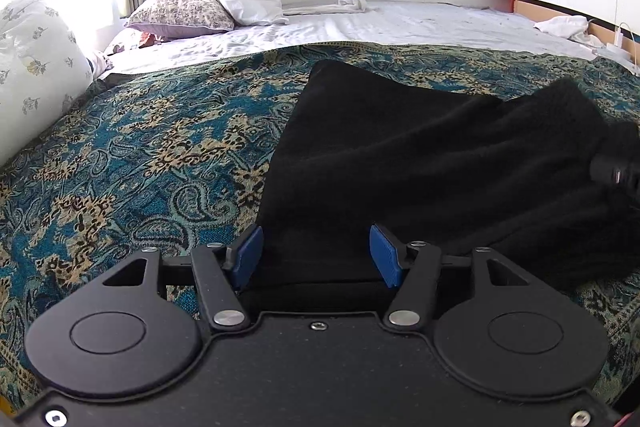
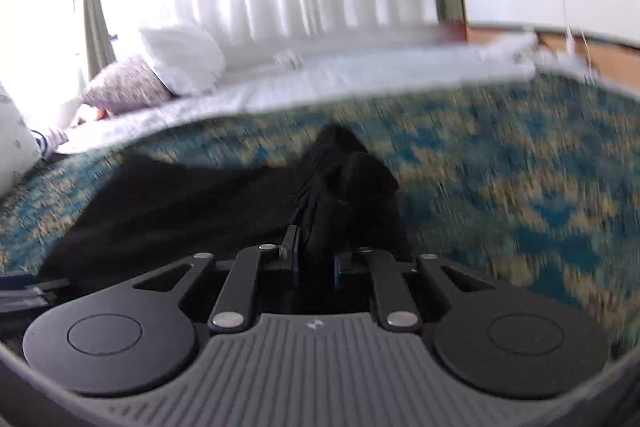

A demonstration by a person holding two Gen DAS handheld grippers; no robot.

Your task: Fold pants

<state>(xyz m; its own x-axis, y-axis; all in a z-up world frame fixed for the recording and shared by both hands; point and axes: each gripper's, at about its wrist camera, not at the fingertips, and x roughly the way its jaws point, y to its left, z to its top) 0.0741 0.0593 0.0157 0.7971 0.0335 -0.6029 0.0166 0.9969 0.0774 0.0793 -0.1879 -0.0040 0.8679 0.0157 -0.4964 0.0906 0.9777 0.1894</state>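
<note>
Black pants [image 1: 400, 155] lie on a blue and tan patterned bedspread [image 1: 140, 155]. My left gripper [image 1: 318, 253] is open, its blue pads on either side of the pants' near edge, with the cloth between them. The right gripper's camera shows at the right edge [image 1: 618, 175], over a lifted bunch of the cloth. In the right wrist view, which is blurred, my right gripper [image 2: 316, 259] is shut on a bunched part of the pants [image 2: 344, 179], with the rest spread to the left [image 2: 160, 203].
White sheet [image 1: 360, 23] lies beyond the bedspread. Pillows [image 1: 192, 7] and a floral cushion [image 1: 36, 67] sit at the left. A rolled white cloth [image 1: 352, 3] lies at the far side, before white curtains. A charger and cable [image 1: 616, 41] lie at the right.
</note>
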